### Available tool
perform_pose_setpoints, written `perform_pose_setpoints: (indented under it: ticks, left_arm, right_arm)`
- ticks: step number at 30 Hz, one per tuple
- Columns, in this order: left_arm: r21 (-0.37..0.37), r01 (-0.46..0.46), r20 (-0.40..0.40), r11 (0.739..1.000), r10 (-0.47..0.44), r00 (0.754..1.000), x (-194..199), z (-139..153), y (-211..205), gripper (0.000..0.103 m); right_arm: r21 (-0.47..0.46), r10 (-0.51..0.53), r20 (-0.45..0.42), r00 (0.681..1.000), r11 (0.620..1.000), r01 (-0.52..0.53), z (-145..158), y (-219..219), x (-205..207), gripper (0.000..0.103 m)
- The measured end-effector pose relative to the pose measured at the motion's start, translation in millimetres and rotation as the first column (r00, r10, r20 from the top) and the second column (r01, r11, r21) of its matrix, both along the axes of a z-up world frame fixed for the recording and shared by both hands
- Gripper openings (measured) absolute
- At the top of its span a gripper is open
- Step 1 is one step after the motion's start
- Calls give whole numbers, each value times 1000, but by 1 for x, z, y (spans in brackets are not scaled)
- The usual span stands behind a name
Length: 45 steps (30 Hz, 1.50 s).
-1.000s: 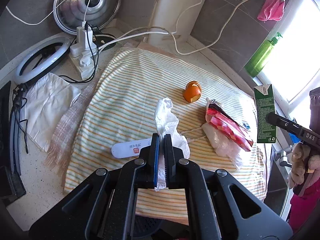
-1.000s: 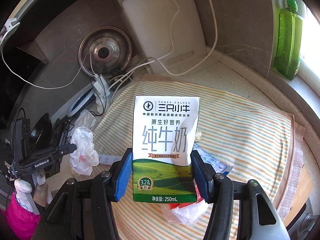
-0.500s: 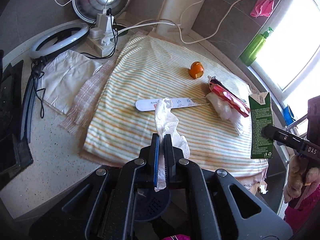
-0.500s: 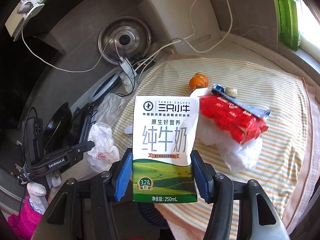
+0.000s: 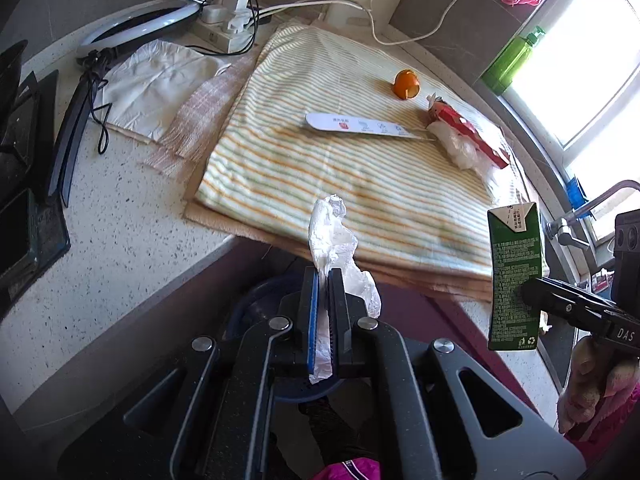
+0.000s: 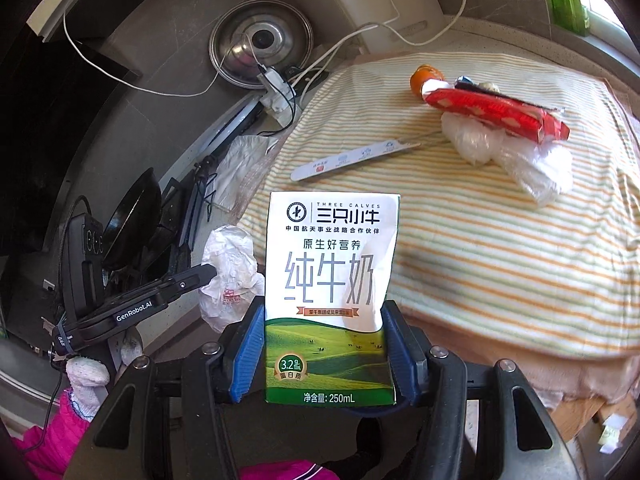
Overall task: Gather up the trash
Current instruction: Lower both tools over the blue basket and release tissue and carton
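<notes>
Left gripper [image 5: 323, 280] clamped on crumpled white plastic bag [image 5: 334, 236], limp, light, held off counter edge. Right gripper [image 6: 326, 344] squeezes milk carton [image 6: 332, 292] low on sides; thin card, likely crushable.

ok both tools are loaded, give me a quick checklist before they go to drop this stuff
1. Left tool shut on the crumpled plastic wrapper: ok.
2. Right tool clamped on both sides of the milk carton: ok.
3. Carton upright in the grip: ok.
4. Both loads off the striped cloth: ok.
5. Bin below the tools: cannot tell; only a dark round shape shows under the counter edge.
6. Trash left on the cloth: not ok; red packet, orange peel and chopstick sleeve remain.
</notes>
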<state>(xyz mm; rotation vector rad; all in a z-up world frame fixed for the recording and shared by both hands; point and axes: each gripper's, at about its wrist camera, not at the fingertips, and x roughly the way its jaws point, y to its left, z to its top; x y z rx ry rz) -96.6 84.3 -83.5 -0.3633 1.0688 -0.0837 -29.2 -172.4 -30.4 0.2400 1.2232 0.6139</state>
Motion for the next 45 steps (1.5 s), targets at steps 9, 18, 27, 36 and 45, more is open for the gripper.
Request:
perform_pose_setpoints:
  ticks: [9, 18, 27, 36, 45]
  left_arm:
    - [-3, 31, -89, 1000, -31, 996, -20, -46, 3, 2]
    - [17, 79, -182, 997, -75, 980, -27, -99, -3, 2]
    - [43, 127, -266, 991, -111, 957, -23, -149, -18, 2]
    - [74, 160, -311, 984, -129, 942, -15, -181, -32, 2]
    - [115, 195, -340, 974, -145, 929, -5, -201, -44, 2]
  right_arm:
    - [-29, -6, -71, 997, 1000, 4, -41, 16, -42, 59]
    - [-122, -26, -124, 992, 993, 11, -91, 30, -69, 59]
    - [-198, -54, -162, 985, 980, 21, -135, 35, -81, 59]
    - [-261, -58, -181, 982, 965, 9, -171, 40, -79, 59]
    - [-311, -57, -195, 979, 950, -7, -204, 65, -64, 59]
